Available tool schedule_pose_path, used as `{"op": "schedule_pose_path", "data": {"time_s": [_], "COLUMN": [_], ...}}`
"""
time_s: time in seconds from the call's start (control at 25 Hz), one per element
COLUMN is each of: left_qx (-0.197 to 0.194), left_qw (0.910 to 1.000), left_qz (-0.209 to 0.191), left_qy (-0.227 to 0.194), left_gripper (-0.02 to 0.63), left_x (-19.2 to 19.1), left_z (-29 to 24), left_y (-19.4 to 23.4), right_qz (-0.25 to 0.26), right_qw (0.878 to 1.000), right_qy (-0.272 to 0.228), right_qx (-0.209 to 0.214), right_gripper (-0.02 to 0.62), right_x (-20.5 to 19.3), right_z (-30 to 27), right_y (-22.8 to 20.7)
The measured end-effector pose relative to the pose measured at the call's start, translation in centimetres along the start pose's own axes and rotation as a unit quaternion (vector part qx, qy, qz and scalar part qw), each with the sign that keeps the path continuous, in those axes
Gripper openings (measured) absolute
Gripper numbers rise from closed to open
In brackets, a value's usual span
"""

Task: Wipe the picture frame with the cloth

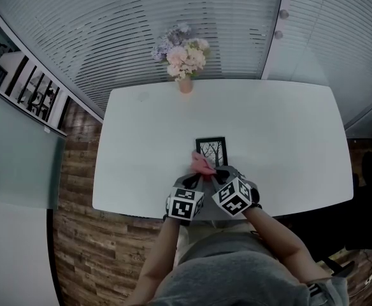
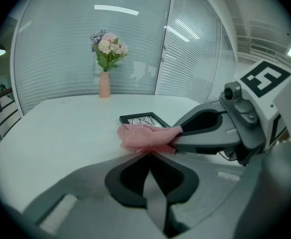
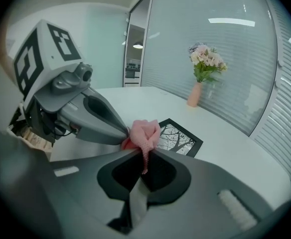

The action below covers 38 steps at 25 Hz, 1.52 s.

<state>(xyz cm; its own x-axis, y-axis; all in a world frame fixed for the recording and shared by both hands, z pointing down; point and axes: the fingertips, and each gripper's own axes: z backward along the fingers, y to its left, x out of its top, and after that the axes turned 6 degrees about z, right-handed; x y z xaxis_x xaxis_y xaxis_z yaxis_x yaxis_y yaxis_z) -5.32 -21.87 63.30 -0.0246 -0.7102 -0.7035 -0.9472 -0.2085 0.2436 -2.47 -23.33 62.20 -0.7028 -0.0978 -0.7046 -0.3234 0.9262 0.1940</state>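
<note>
Left hand-held gripper (image 2: 148, 154): clenched; its grey jaw tips are brought together on the lower edge of the cloth (image 2: 146, 137), and a sliver of pink is caught where they meet.
Right hand-held gripper (image 3: 143, 152): clenched on the same cloth from the other side; a narrow strip is seen hanging down between its closed jaws.
Cloth: a small pink piece, soft and loosely woven, bunched into a wad between the two grippers and held low over the worktop (image 1: 275, 126), near the person's edge of it.
Picture frame (image 1: 211, 148): laid flat near the middle of the worktop, just beyond the cloth; a thin black rectangular border is set round a pale print of bare branches.
Key relation: the frame lies straight ahead of both grippers, with its long axis running away from the person. In the head view the wad is seen over the frame's near left corner; whether it touches cannot be told. Neither gripper is clearly nearer.
Next move, as judged: the cloth is to be lowered and carried forward along that long axis; one gripper would probably have to let go.
Surfaces: the worktop is white, smooth and faintly glossy; the frame is judged light enough to be pushed along it by a wipe.
Beyond: a slim pink vase (image 1: 185, 85) of pale flowers (image 1: 183, 53) is stood at the far edge, well apart from the frame.
</note>
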Motion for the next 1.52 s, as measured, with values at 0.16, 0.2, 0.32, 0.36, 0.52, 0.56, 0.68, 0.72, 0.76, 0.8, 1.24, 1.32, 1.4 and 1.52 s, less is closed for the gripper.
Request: {"op": "schedule_pose_path", "data": {"time_s": [0.16,0.2,0.32,0.36,0.52,0.56,0.68,0.72,0.76,0.8,1.24,1.32,1.4,1.52], "left_qx": [0.002,0.002,0.002,0.002,0.005,0.007,0.008,0.008,0.009,0.01,0.011,0.013,0.016,0.018], "left_qw": [1.0,1.0,1.0,1.0,0.9999,0.9999,0.9999,0.9999,0.9998,0.9998,0.9997,0.9993,0.9985,0.9969], "left_qz": [0.003,0.004,0.005,0.006,0.009,0.01,0.013,0.015,0.015,0.014,0.017,0.018,0.021,0.025], "left_qy": [-0.002,-0.003,-0.003,-0.003,-0.003,-0.003,-0.002,-0.002,-0.002,-0.002,-0.015,-0.029,-0.048,-0.072], "left_gripper": [0.015,0.015,0.015,0.015,0.015,0.015,0.014,0.014,0.015,0.014,0.014,0.014,0.014,0.014], "left_x": [-0.1,-0.1,-0.1,-0.1,0.0,0.0,-0.1,-0.1,-0.1,0.0,0.1,0.4,0.9,1.5], "left_z": [0.1,0.1,0.1,0.1,0.1,0.1,0.2,0.2,0.2,0.1,0.4,0.9,1.8,3.6], "left_y": [0.0,0.0,0.0,0.0,0.1,0.1,0.1,0.1,0.1,0.1,0.1,0.2,0.2,0.3], "right_qz": [-0.004,-0.007,-0.012,-0.014,-0.023,-0.026,-0.034,-0.037,-0.042,-0.046,-0.068,-0.079,-0.089,-0.105], "right_qw": [1.0,1.0,0.999,0.999,0.999,0.998,0.998,0.997,0.997,0.997,0.995,0.994,0.992,0.989], "right_qy": [0.009,0.012,0.018,0.019,0.023,0.023,0.024,0.024,0.025,0.025,0.014,0.001,-0.013,-0.039], "right_qx": [-0.014,-0.017,-0.026,-0.03,-0.042,-0.044,-0.053,-0.057,-0.061,-0.064,-0.075,-0.081,-0.086,-0.094], "right_gripper": [0.017,0.017,0.017,0.017,0.017,0.017,0.017,0.017,0.017,0.017,0.017,0.017,0.017,0.017], "right_x": [-0.8,-1.0,-1.7,-1.9,-2.6,-2.7,-3.2,-3.3,-3.5,-3.7,-3.6,-3.3,-2.9,-1.9], "right_z": [0.6,0.8,1.3,1.5,2.2,2.3,2.9,3.1,3.2,3.3,4.0,4.4,4.9,5.9], "right_y": [-0.9,-1.2,-1.9,-2.1,-3.0,-3.1,-3.8,-4.0,-4.3,-4.5,-4.5,-4.4,-4.1,-3.4]}}
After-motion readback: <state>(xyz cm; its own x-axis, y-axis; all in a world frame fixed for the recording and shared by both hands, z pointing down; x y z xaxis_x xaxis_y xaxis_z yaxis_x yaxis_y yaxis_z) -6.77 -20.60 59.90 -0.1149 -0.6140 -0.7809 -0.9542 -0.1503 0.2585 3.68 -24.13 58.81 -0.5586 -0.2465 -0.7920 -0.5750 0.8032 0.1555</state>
